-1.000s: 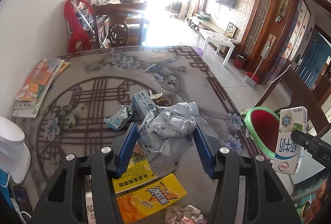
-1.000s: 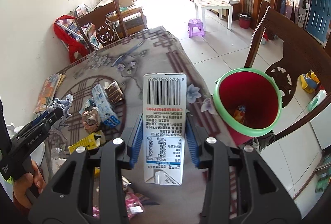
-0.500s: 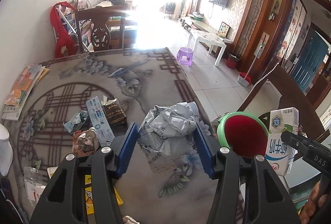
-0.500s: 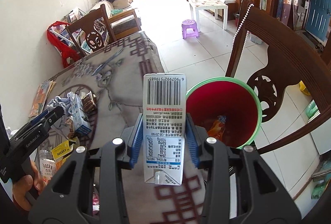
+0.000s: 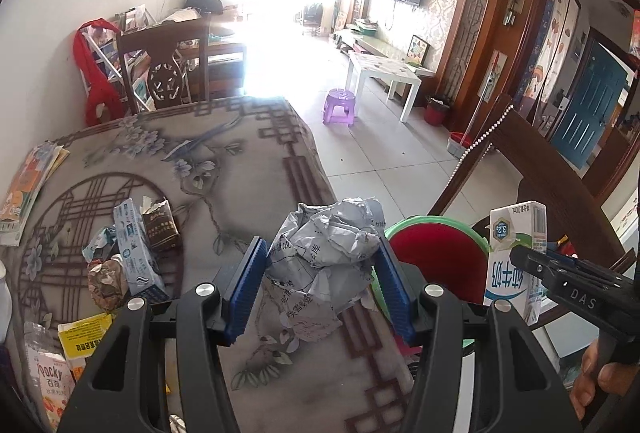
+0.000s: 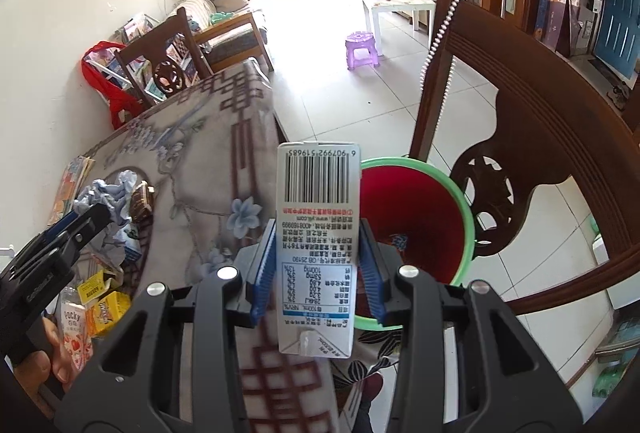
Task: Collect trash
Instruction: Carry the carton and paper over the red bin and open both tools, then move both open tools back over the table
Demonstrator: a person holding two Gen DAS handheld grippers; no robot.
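My left gripper (image 5: 320, 285) is shut on a crumpled grey paper ball (image 5: 328, 253), held above the table's right edge beside the bin. My right gripper (image 6: 316, 261) is shut on a white milk carton (image 6: 318, 233), held near the bin's rim; the carton also shows in the left wrist view (image 5: 514, 261). The red bin with a green rim (image 6: 420, 209) stands on the floor beside the table, with some trash inside; it shows in the left wrist view too (image 5: 436, 253). The left gripper with its paper appears at the left of the right wrist view (image 6: 92, 217).
More trash lies on the patterned table (image 5: 224, 173): a blue-white carton (image 5: 134, 257), a dark packet (image 5: 160, 225), a crumpled wrapper (image 5: 106, 277), yellow boxes (image 5: 80, 337), a Pocky pack (image 5: 50, 385). A wooden chair (image 6: 520, 113) stands behind the bin. Books (image 5: 24, 189) lie far left.
Both grippers have moved right with their loads, from over the table toward the bin. The bin now sits closer in both views.
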